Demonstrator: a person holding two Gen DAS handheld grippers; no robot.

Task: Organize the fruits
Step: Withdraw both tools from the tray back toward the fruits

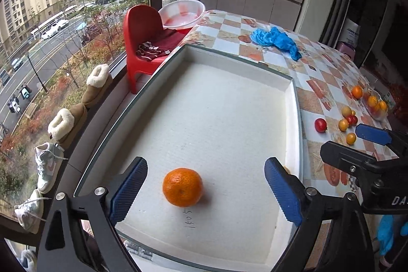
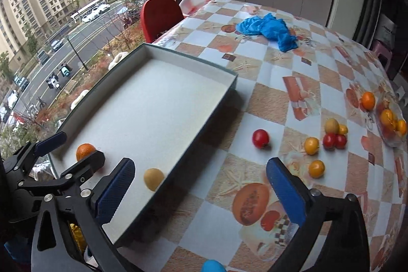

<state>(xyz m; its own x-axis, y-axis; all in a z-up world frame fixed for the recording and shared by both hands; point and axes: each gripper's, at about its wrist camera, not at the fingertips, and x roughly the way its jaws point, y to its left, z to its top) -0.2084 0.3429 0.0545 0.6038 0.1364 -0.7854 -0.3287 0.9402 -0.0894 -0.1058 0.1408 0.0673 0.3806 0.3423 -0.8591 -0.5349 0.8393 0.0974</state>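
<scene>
Left wrist view: my left gripper [image 1: 205,191] is spread wide over the white tray [image 1: 290,103], holding nothing. An orange mandarin [image 1: 182,187] lies on the tray floor between the two blue pads [image 1: 130,191], touching neither. To the right, beyond the tray wall, loose fruit lies on the checked tablecloth [image 1: 229,17]: a red tomato [image 1: 320,125] nearest the tray, then a small cluster of yellow and red ones [image 1: 348,116]. The right gripper's blue-tipped finger [image 1: 373,134] shows at the right edge, above the cloth.

Right wrist view: my right gripper [image 2: 200,191] is also fully open and empty, straddling the tray's near right wall [image 2: 204,124]. Inside the tray I see the mandarin [image 2: 85,151] at the left, partly behind the left gripper [image 2: 61,152], and a pale yellow fruit [image 2: 153,179] just beside the wall. On the cloth: the red tomato [image 2: 260,138], a yellow tomato [image 2: 316,168] nearest my right pad, and the cluster [image 2: 331,135] farther out. A blue crumpled glove [image 2: 267,29] lies well apart, at the far side.
</scene>
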